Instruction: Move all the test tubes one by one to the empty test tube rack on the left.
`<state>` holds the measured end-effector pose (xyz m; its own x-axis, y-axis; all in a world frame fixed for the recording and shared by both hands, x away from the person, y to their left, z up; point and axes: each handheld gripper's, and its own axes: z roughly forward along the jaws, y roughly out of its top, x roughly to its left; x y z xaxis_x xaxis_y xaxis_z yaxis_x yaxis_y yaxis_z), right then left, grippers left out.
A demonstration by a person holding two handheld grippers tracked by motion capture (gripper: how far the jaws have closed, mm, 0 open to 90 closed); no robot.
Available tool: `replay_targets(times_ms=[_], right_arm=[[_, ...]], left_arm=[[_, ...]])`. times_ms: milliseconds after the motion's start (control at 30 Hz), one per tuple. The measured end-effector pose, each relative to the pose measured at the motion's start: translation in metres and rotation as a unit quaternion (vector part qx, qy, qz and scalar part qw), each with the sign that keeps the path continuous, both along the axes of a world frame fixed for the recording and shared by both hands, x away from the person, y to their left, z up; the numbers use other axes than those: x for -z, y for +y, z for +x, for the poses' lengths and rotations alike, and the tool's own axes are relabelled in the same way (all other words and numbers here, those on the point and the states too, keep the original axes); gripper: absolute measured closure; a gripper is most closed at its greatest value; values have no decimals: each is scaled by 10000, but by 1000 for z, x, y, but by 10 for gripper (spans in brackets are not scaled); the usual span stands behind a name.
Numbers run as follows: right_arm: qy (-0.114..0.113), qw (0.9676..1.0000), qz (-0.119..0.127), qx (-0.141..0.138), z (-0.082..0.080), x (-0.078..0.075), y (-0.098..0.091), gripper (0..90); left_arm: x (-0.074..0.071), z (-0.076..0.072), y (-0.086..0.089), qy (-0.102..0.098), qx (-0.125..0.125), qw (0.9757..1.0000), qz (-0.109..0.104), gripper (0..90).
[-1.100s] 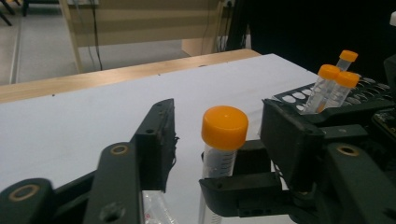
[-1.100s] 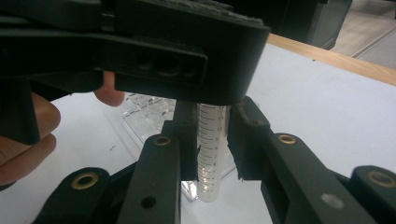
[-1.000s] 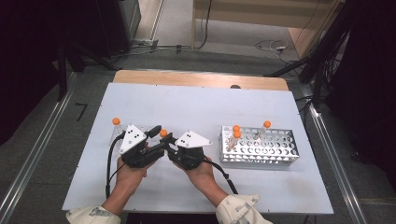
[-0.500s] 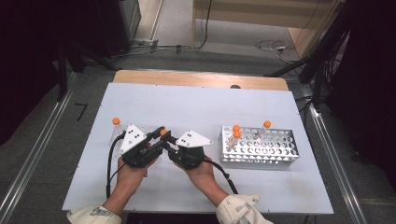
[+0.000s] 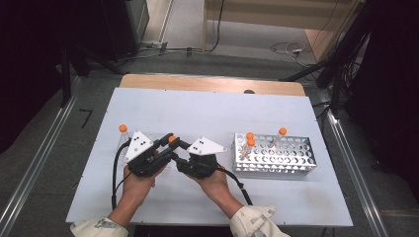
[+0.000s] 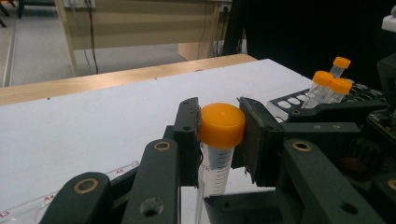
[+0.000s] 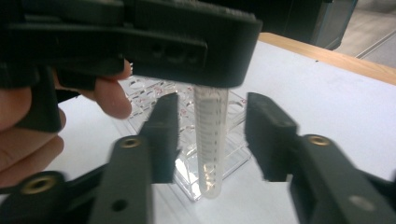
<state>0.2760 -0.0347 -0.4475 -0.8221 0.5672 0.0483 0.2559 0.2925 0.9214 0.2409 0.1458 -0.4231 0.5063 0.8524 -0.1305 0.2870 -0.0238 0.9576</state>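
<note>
Tube [image 7: 210, 140] body between parted jaws

The white table [image 5: 207, 113] bears a metal rack [image 5: 274, 158] and a clear rack [image 7: 187, 140].

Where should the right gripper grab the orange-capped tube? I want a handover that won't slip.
Grip the tube on its bare clear barrel below the left gripper, which clamps the orange cap. Come in level from the side: the tube hangs upright, and the right gripper fingers already straddle the barrel, apart from it.
</note>
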Motion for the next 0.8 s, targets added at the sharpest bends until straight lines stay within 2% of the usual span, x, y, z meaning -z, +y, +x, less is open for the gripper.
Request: replay_targets(times_ms=[133,333,467,800], right_arm=[[63,10000,11,13,1,0,-3,363],[113,9999,27,38,2,-1,-11,257],[150,9998,75,93,3,-2,-20,246],[142,9997,-25,184,1,0,-42,241]], left_arm=[[-2,0,4,-29,-48,10000,-45,691],[-6,-1,9,-47,-110,9999,-92,691],[-11,-1,14,-66,-163,9997,-154,691],[-27,1,35,-99,-347,9987,-350,692]])
